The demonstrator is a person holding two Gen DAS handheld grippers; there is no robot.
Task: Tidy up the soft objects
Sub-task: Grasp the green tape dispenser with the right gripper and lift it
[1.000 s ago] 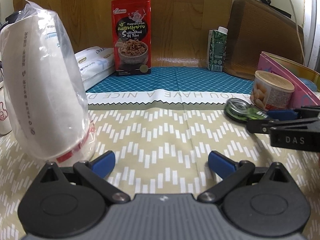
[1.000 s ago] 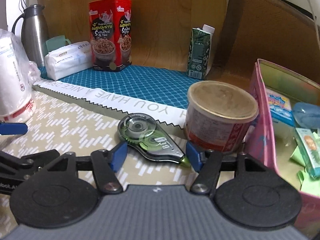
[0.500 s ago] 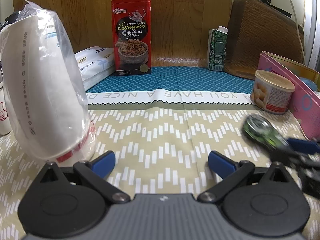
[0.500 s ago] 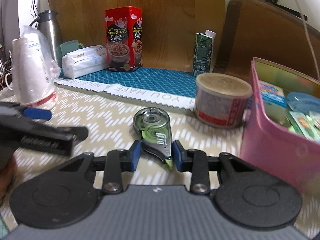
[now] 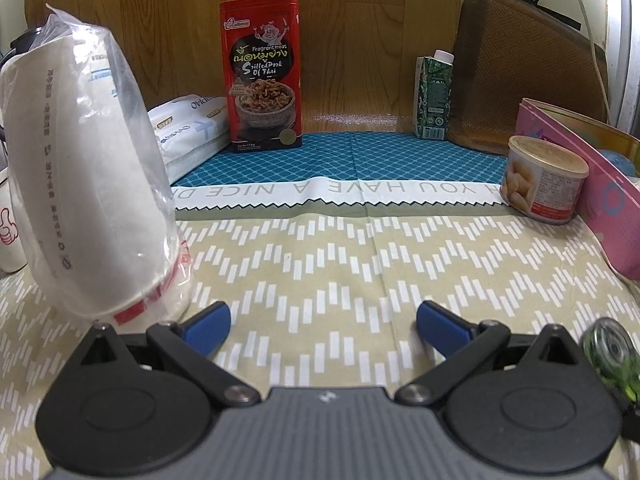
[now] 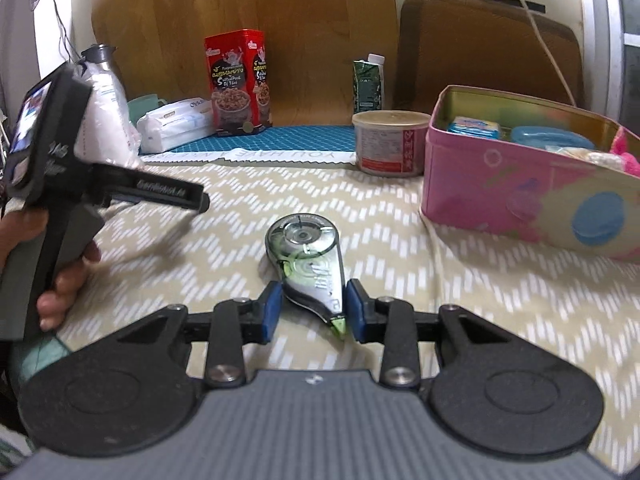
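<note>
My right gripper (image 6: 313,313) is shut on a green and clear correction tape dispenser (image 6: 310,261) and holds it just above the patterned tablecloth (image 6: 460,280). The dispenser also shows blurred at the lower right of the left wrist view (image 5: 610,354). My left gripper (image 5: 322,326) is open and empty, low over the cloth, with a plastic-wrapped stack of paper cups (image 5: 86,176) just to its left. The left gripper's body shows at the left of the right wrist view (image 6: 100,192). A pink tin box (image 6: 520,188) holding small items stands at the right.
A round food can (image 6: 390,142) sits beside the pink box. A red snack tin (image 5: 262,72), a tissue pack (image 5: 190,134) and a green drink carton (image 5: 434,96) stand at the back on a blue mat. A brown woven cushion (image 5: 528,72) leans against the wall.
My right gripper closed on the correction tape dispenser and pulled it back towards the near side of the table, away from the can. My left gripper has stayed still.
</note>
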